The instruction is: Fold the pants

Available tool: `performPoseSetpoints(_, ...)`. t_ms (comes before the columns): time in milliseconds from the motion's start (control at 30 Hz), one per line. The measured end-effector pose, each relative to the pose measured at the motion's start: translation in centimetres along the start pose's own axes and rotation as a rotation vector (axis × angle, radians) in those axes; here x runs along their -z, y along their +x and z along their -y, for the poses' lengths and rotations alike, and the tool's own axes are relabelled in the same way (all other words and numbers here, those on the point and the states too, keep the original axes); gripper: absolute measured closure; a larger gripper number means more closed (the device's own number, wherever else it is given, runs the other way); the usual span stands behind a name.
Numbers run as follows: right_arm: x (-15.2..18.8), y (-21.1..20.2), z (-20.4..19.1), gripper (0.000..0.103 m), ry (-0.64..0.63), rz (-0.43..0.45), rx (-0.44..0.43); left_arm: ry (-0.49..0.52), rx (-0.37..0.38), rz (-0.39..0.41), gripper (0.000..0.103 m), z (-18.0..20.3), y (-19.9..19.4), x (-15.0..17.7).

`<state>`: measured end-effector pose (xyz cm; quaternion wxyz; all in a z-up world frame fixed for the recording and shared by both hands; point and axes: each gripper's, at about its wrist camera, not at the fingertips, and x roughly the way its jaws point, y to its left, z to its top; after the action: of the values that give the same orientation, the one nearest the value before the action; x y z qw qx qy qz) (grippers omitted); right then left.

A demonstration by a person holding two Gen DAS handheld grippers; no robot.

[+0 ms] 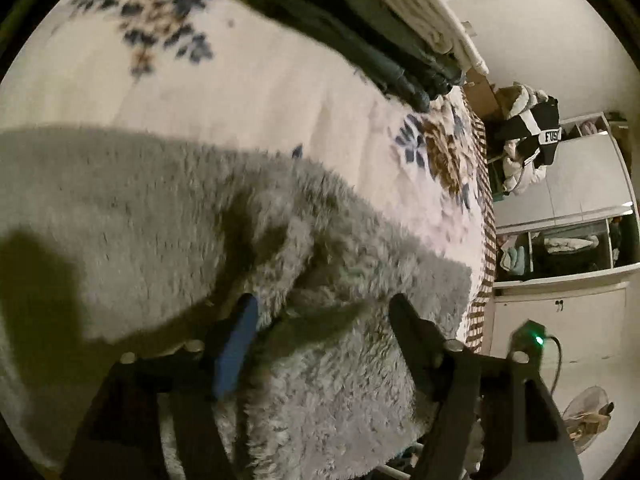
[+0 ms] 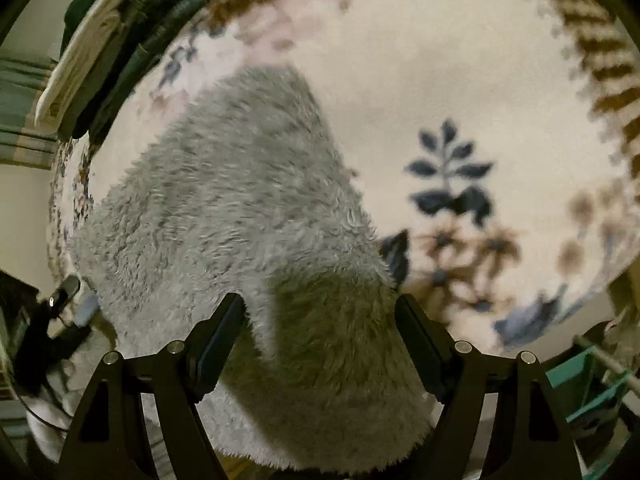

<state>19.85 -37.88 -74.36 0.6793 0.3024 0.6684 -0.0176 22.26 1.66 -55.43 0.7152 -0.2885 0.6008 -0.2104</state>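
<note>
Pants (image 2: pixel 248 208) reach blanket (image 2: pixel 460 80) edge; bare blanket lies beyond.

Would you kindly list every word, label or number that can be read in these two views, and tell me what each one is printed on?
"FUS": white patch on the black and white jacket hanging by the wardrobe, left wrist view; the word is cut off at the jacket's edge, so the rest cannot be read.
Right wrist view: no text to read.
Grey pants, floral blanket, folded stack: no labels visible.

Folded stack (image 1: pixel 384 36) along bedspread's (image 1: pixel 248 92) edge
</note>
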Motion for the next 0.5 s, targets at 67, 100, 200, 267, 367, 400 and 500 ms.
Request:
performPoseSetpoints(67,-0.7,0.0,0.3,0.043,0.015,0.006,-0.041,-0.022,-0.017,-0.025,0.037,-0.5,0.9,0.6)
performPoseSetpoints(100,-0.9,-0.3,0.1,0.065,0.005,0.020,-0.043,-0.024,-0.021,-0.030,0.037,-0.6,1.2,0.9)
performPoseSetpoints(200,-1.6,-2.0,-1.1,0.077,-0.051,0.085,-0.023,-0.013,-0.042,-0.040,0.037,-0.9,1.9,1.6)
performPoseSetpoints(267,-2.0,-2.5,-1.7,0.077,-0.085,0.100,0.004,-0.004,-0.051,-0.031,0.037,-0.7,1.7,1.9)
performPoseSetpoints(367,-2.1,-1.4,-1.8,0.073,-0.082,0.044,0.059,-0.015,-0.055,-0.006,0.037,-0.8,1.0,2.4)
performPoseSetpoints(400,-2.0,-1.1,-1.7,0.061,-0.071,0.026,0.077,-0.022,-0.060,0.011,0.037,-0.8,0.6,2.7)
performPoseSetpoints(500,-0.5,-2.6,-2.5,0.021,-0.089,0.084,0.094,-0.045,-0.089,0.095,0.009,-0.8,-2.1,4.0)
